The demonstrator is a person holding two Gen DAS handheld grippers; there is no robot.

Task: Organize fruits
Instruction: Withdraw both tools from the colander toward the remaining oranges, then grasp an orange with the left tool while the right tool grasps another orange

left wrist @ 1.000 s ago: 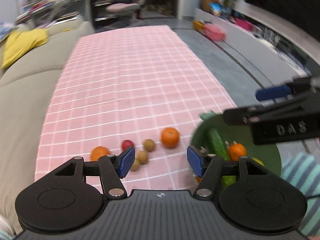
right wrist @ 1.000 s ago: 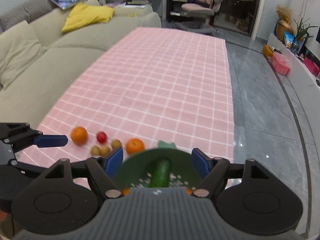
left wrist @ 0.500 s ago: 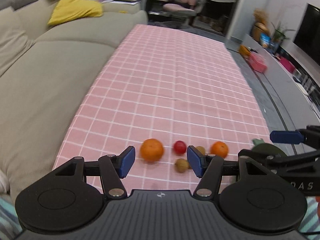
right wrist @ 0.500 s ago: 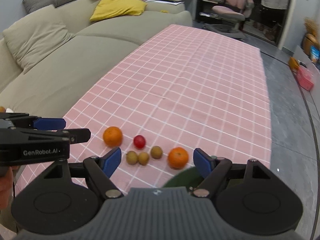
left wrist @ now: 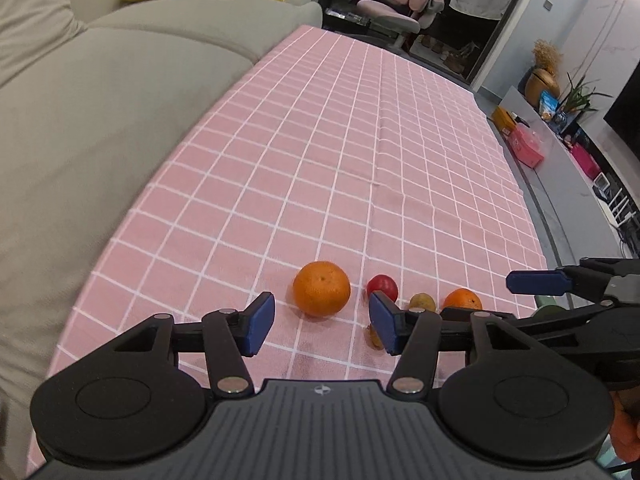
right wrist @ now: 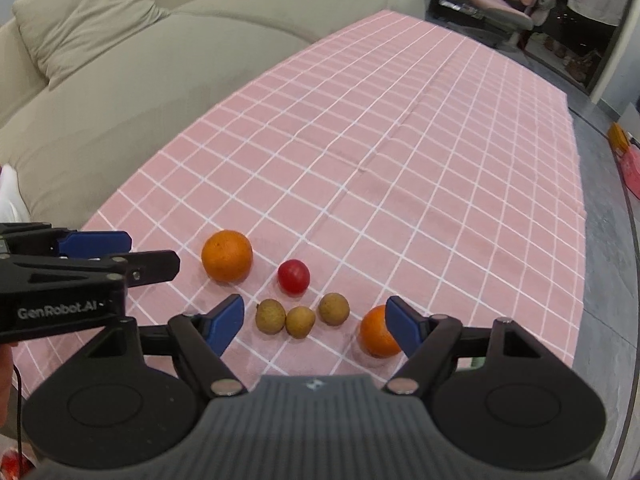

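Lying on pink checked cloth (right wrist: 400,152) near edge: lg orange (right wrist: 227,255) left, red fruit (right wrist: 293,276), three brown fruits (right wrist: 297,321), sm orange (right wrist: 376,336) right. Left gripper (left wrist: 322,322) and right gripper (right wrist: 315,324) are held released, nothing grasped. Sofa (right wrist: 132,72) noted far left.

Left gripper (left wrist: 322,322) jaws spread wide, nothing between them, hovering over the near end of the pink checked tablecloth (left wrist: 340,152). Large orange (left wrist: 321,289) sits just ahead of the gap. To its right: small red fruit (left wrist: 383,287), brown fruit (left wrist: 421,301), second orange (left wrist: 462,299), all near the cloth's near-right corner. Another brown fruit (left wrist: 374,336) mostly hidden behind the right finger. Right gripper (left wrist: 536,294) enters from the right edge. Beige sofa (left wrist: 100,92) along the cloth's left edge.
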